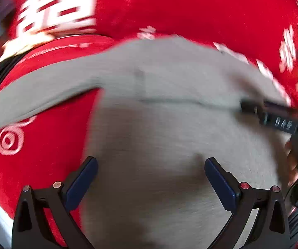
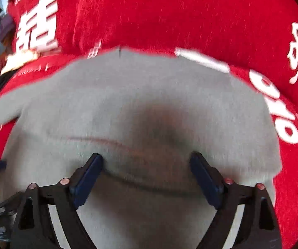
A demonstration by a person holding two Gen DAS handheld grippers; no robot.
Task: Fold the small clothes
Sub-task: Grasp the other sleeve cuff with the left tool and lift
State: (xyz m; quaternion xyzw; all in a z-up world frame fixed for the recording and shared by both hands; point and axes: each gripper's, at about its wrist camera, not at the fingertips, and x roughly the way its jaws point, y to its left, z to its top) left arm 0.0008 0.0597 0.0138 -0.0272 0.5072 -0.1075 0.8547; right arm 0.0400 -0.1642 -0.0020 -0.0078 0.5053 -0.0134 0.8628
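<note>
folding stage: judged to be between folds; the grey garment [image 1: 169, 124] lies spread on the red cloth [image 1: 169, 6], and neither gripper has hold of it.
landmark: the grey garment serves as the reference for every place below.
grey garment, place: it fills the middle of both wrist views, with the red cloth showing beyond its far edge and at both its sides.
grey garment, lie: one narrow part, perhaps a sleeve, reaches out past its left side over the red cloth; a crease or folded edge runs across its middle in the left wrist view. motion blur leaves it unclear how many layers there are.
left gripper [image 1: 151, 172]: hovers above the garment's near left part, jaws wide with nothing between the pads; its left finger sits over the garment's left edge, where grey meets red.
right gripper [image 2: 145, 166]: hangs over the garment's near middle, jaws spread wide and empty; a soft shadow darkens the cloth just ahead of it.
why held so: likely both sets of jaws stand open so that each can take a fresh edge for the coming fold, a judgement only.
red cloth: printed with white characters, it lies under the garment as the working surface.
containers: none can be made out; no basket, box or drawer shows around the garment.
hand [image 1: 294, 166]: a person's hand grips the other tool at the garment's right side in the left wrist view.
</note>
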